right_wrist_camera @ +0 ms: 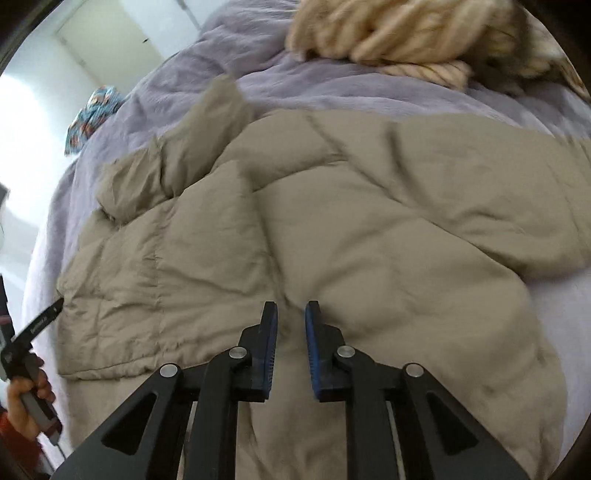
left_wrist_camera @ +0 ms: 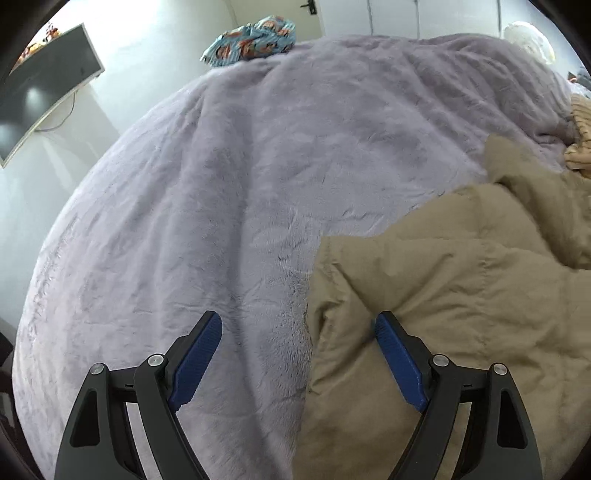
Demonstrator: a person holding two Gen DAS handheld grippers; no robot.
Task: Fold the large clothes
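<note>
**The coat's edge sits between my left jaws**

The big tan puffy coat [right_wrist_camera: 332, 229] lies spread on the bed, on top of the fuzzy purple blanket [left_wrist_camera: 221, 184]. It runs long from side to side in front of my right jaws, and its quilted lines go across it.

From my left gripper [left_wrist_camera: 299, 332], the coat is off to the right. Its near edge runs up and away just inside the right-hand finger. That finger hangs over the tan cloth, and the other finger hangs over the bare purple blanket. These jaws are spread wide and hold nothing. So the left side is the one closest to a free edge of the coat.

My right gripper [right_wrist_camera: 291, 321] hangs right over the middle of the coat. Its jaws are almost pressed together, with just a thin gap. I see tan cloth behind the gap, but I think nothing is pinched there.

In the right view I can see the tip of the left gripper at the coat's far left edge, with the person's hand [right_wrist_camera: 27, 398] holding its handle.

Farther off, a cream knit thing [right_wrist_camera: 399, 33] lies past the coat, and a blue patterned cloth [left_wrist_camera: 255, 38] sits at the far edge of the bed.

I think the next grab belongs to the left jaws, on that edge.
</note>
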